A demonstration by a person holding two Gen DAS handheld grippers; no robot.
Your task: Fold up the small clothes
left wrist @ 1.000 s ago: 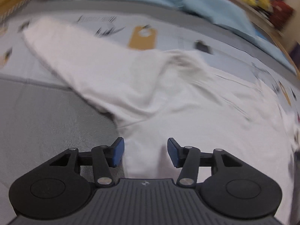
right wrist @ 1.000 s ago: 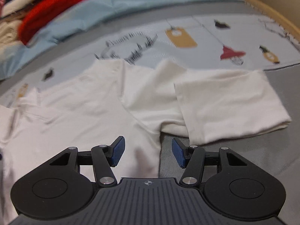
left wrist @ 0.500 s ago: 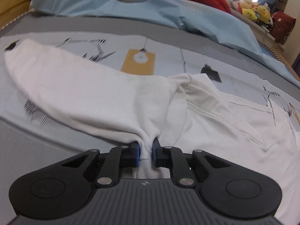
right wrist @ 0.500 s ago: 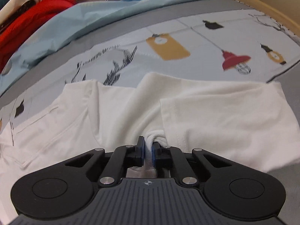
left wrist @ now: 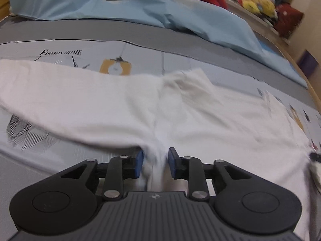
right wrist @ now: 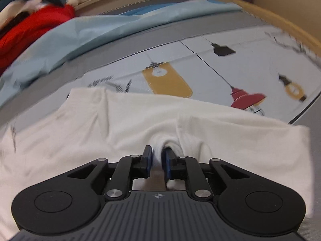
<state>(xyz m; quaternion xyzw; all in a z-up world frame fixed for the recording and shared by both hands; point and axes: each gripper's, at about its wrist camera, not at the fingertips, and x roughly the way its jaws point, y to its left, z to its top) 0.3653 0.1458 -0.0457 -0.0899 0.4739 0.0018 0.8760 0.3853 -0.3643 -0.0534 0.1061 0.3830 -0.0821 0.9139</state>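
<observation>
A white shirt (left wrist: 200, 124) lies spread flat on the printed bed sheet (left wrist: 180, 60), its long sleeve (left wrist: 60, 96) stretching off to the left. My left gripper (left wrist: 156, 162) sits at the armpit seam. Its jaws are opening, and a bunch of cloth stands loosely between the blue pads. In the right wrist view the same shirt (right wrist: 130, 124) shows its short folded sleeve (right wrist: 240, 136). My right gripper (right wrist: 157, 160) is at that armpit. Its jaws are also opening, though a fold of cloth still fills the narrow gap.
A light blue blanket (left wrist: 140, 6) and a red garment (right wrist: 30, 24) are heaped along the far side of the bed. Plush toys (left wrist: 254, 2) sit on a ledge behind. The wooden bed frame (right wrist: 280, 22) curves along the right.
Both grippers went from open to shut on the shirt's armpits, then dragged it across the sheet. Now both sets of jaws stand wider than half a second ago.
</observation>
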